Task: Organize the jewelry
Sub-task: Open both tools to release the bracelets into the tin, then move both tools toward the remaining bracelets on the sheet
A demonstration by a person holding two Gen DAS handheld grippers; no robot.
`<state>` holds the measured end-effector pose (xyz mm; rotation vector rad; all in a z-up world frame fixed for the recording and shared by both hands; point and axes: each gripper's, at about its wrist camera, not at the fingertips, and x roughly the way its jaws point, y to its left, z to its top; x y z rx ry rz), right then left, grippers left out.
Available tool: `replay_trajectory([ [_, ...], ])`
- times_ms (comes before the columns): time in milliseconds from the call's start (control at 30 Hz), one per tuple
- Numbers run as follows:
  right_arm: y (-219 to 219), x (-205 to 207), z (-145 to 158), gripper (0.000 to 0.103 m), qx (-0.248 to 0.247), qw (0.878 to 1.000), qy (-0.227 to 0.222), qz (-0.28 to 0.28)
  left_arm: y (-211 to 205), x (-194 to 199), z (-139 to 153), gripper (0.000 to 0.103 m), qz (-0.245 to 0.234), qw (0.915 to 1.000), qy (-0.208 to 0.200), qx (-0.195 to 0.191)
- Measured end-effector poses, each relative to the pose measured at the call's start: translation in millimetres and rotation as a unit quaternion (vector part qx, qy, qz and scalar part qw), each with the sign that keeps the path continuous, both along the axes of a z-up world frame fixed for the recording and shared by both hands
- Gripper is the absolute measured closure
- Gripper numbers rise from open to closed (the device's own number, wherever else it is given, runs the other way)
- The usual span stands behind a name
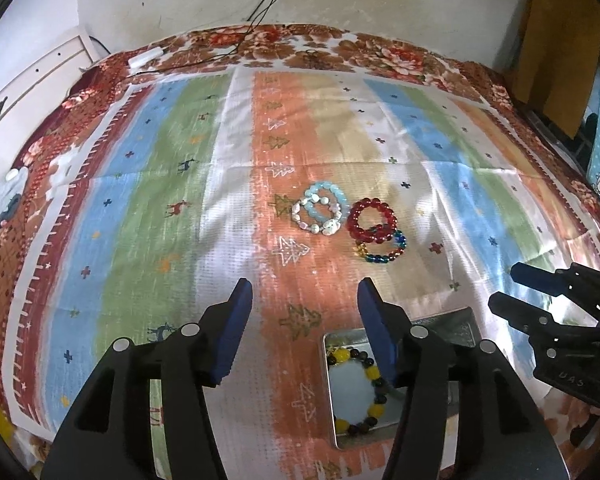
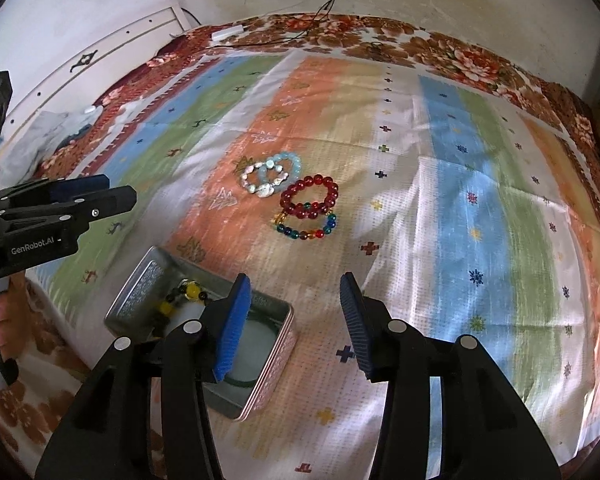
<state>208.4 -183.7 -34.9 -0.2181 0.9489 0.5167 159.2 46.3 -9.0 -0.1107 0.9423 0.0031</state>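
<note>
Nearest, both tools empty: left tool (image 1: 305, 300) jaws about half apart, nothing between the pads, hanging over the near edge of the tin (image 1: 332, 408); right tool (image 2: 296, 292) likewise partly open and empty, just right of the same tin (image 2: 268, 376). Tin sits open on the bed cover (image 2: 440, 280), likely the collecting spot since a yellow-and-dark bead bracelet (image 1: 362, 392) already lies inside on a pale pad; a dark green ring shape also in there, can't tell what it is. Farther out, mid-cover, four bracelets not yet sorted: red bead bracelet (image 1: 373, 219) overlapping the multicolour bracelet (image 1: 381, 249) just nearer, and left of them the white shell bracelet (image 1: 318, 218) overlapping the pale blue bracelet (image 1: 327, 203). Pairs near each other but apart. Open jaws pointing down toward that cluster suggest the next pick is there; overlap means one could drag its neighbour. Beyond: floral border, cables, wall
</note>
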Motion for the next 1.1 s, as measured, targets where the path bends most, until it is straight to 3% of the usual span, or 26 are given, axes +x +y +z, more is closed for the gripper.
replay_trajectory([
  [400, 4.9, 26.1, -15.4, 0.057, -0.003, 1.000, 0.006, -0.010, 7.7, 28.2, -9.5, 0.038, 0.012, 0.9999, 0.007, 0.002],
  [700, 13.1, 41.6, -21.2, 0.057, -0.011, 1.000, 0.002, -0.008, 5.1, 47.3, -17.9, 0.038, 0.007, 0.9997, 0.016, 0.020],
  [800, 15.1, 49.6, -23.2, 0.052, -0.016, 1.000, -0.003, -0.012, 6.0, 56.2, -19.9, 0.038, 0.012, 0.9995, 0.019, 0.023],
  [1100, 8.5, 72.0, -32.8, 0.052, 0.002, 0.999, 0.030, -0.031, 9.8, 77.7, -31.1, 0.038, 0.013, 0.9991, 0.038, 0.016],
])
